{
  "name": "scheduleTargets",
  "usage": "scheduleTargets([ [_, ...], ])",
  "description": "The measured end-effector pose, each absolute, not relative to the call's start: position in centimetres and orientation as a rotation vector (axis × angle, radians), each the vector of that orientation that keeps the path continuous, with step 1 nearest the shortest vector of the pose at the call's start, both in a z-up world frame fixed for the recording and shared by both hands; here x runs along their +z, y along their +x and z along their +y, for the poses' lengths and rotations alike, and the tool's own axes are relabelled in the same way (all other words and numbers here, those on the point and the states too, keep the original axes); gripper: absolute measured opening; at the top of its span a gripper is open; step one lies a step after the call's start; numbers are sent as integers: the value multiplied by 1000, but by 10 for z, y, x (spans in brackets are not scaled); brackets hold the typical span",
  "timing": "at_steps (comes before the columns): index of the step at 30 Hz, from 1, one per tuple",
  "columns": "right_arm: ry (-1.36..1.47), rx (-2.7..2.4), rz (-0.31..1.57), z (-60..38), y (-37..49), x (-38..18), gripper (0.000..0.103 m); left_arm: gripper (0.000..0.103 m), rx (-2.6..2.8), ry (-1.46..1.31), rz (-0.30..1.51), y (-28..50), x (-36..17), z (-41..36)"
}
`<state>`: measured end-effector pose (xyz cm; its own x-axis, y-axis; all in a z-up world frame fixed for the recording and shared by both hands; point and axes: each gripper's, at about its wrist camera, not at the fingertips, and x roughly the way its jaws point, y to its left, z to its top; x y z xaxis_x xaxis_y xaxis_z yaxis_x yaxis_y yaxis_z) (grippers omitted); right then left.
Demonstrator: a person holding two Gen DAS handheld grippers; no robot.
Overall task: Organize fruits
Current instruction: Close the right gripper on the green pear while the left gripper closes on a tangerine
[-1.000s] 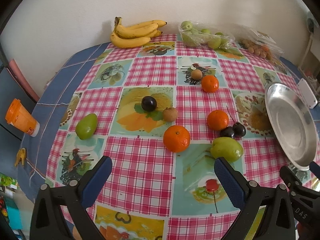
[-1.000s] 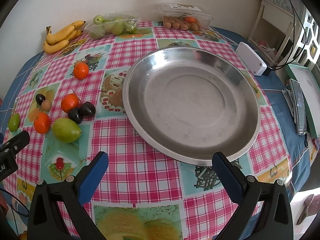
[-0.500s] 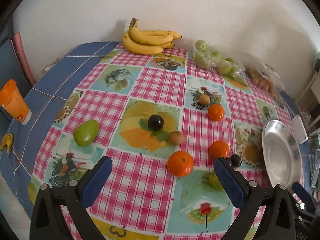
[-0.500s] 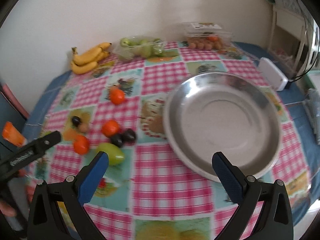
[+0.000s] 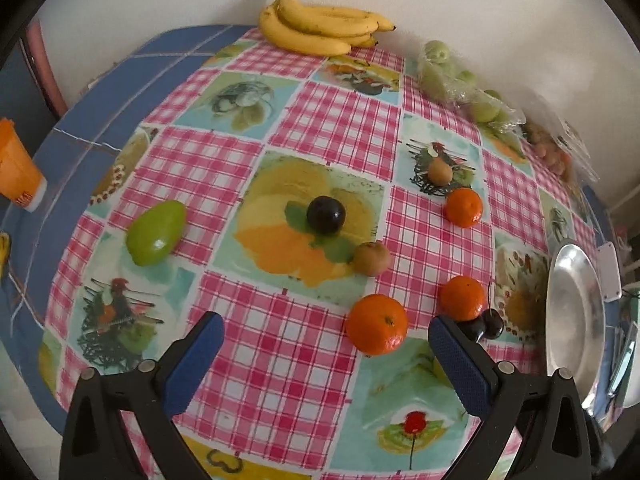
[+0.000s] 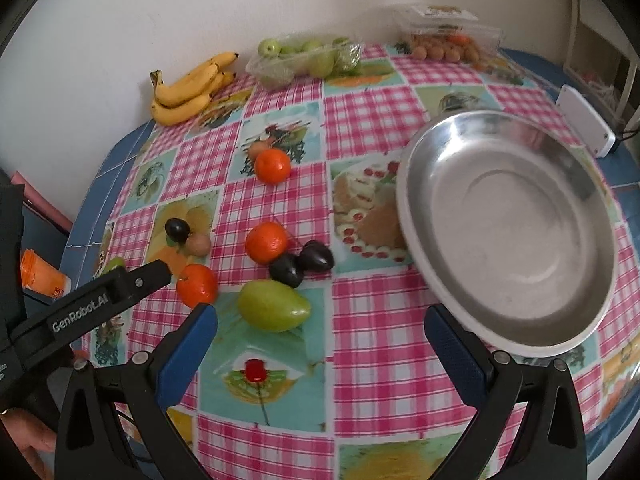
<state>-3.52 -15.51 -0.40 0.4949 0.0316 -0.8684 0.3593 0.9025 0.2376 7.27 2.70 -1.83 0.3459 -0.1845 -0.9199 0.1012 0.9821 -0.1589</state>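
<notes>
Loose fruit lies on the checked tablecloth: three oranges, a dark plum, two brown kiwis, a green mango at the left, and two dark plums beside another green mango. An empty steel plate sits at the right. My left gripper hangs open above the table's near side, the nearest orange just ahead of it. My right gripper is open too, above the cloth in front of the second mango. Neither holds anything.
Bananas, a bag of green fruit and a clear box of small brown fruit line the wall. An orange cup stands off the left edge. A white box lies beyond the plate. The left gripper's body crosses the right wrist view.
Both grippers have risen and swung left, so the fruit sits more central in each view and the plate has slid right. No fruit moved; both stay open.
</notes>
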Motion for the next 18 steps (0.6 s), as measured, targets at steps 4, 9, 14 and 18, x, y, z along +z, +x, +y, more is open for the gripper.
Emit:
scheduleTargets([
  [4,428,-215,1068,-149,-25,-10,103,103,-206,-77,1249,80,-30,22],
  [9,427,-219,1101,-142,-14,-19,103,99,-219,-98,1271,85,-36,24],
  [14,432,-227,1127,-139,-3,-27,103,92,-243,-125,1282,90,-38,25],
  [18,430,-221,1143,-135,4,-34,103,86,-262,-125,1293,93,-40,22],
])
